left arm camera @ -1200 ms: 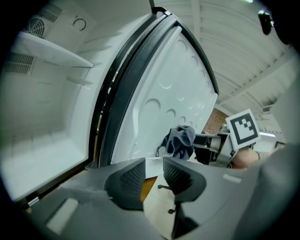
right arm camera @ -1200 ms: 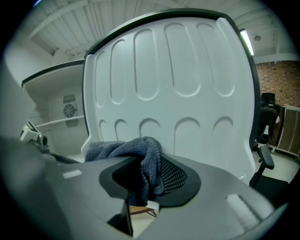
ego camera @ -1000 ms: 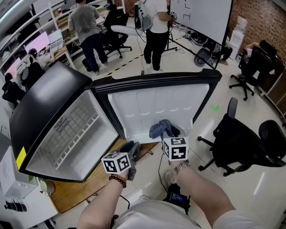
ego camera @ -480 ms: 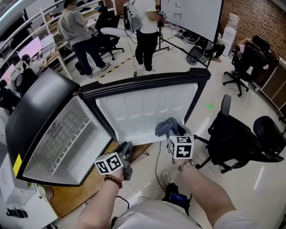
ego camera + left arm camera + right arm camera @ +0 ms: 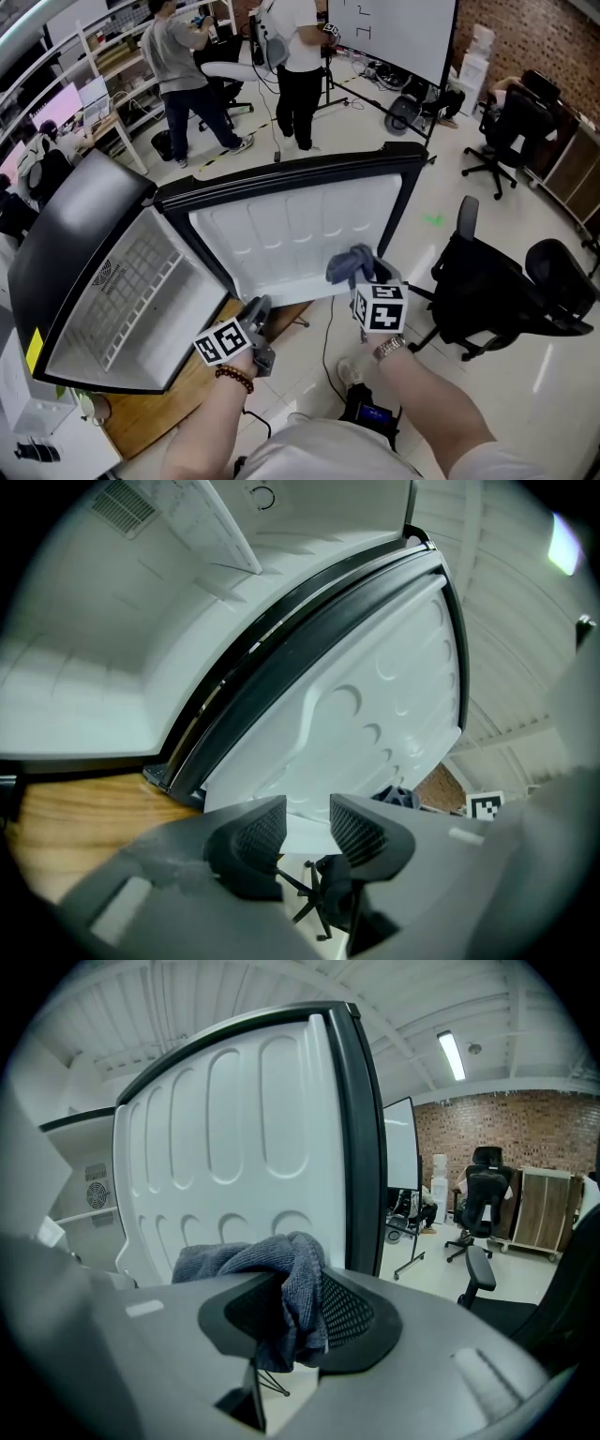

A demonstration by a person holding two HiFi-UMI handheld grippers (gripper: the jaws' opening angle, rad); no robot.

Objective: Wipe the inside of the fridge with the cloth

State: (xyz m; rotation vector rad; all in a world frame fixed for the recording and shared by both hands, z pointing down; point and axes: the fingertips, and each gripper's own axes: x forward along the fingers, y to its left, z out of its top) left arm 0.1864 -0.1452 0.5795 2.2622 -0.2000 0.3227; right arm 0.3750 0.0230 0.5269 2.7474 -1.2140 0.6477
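Note:
The fridge stands with its door swung wide; the white ribbed door liner faces me and the white cabinet with a wire shelf lies to the left. My right gripper is shut on a bunched blue-grey cloth at the liner's lower right. In the right gripper view the cloth hangs between the mesh pads, in front of the door liner. My left gripper is open and holds nothing. It points at the door's lower edge.
A wooden board lies under the fridge. Black office chairs stand close on the right. People stand at the back by desks and a whiteboard. A cable runs over the floor near my feet.
My right gripper has carried the cloth rightward along the door liner's lower part, toward its black right edge. The left gripper has rolled a little and stayed in place.

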